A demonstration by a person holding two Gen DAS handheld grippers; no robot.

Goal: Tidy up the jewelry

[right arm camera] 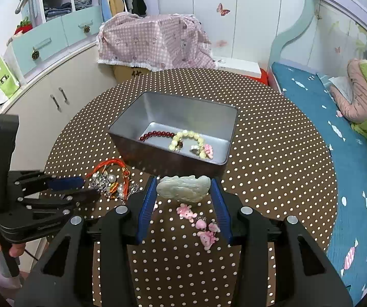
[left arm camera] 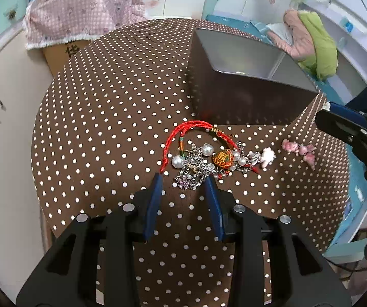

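Note:
A heap of jewelry (left arm camera: 204, 163) with a red cord bracelet (left arm camera: 183, 133), pearls and silver chains lies on the dotted table; it also shows in the right wrist view (right arm camera: 111, 181). My left gripper (left arm camera: 184, 179) is open, its tips at the heap's near edge. My right gripper (right arm camera: 183, 186) is shut on a pale jade pendant (right arm camera: 183, 188), held above the table in front of the metal tin (right arm camera: 216, 130). The tin holds a red bead bracelet (right arm camera: 156, 134), a cream bead bracelet (right arm camera: 188, 138) and a pink charm (right arm camera: 207, 151). Pink charms (right arm camera: 201, 225) lie under the right gripper.
The round table (left arm camera: 111, 117) has a brown polka-dot cloth. A box draped in pink checked cloth (right arm camera: 155, 43) stands behind it, white cabinets (right arm camera: 53, 102) to the left, a blue bed (right arm camera: 349, 168) to the right. The tin's dark wall (left arm camera: 239, 102) stands just behind the heap.

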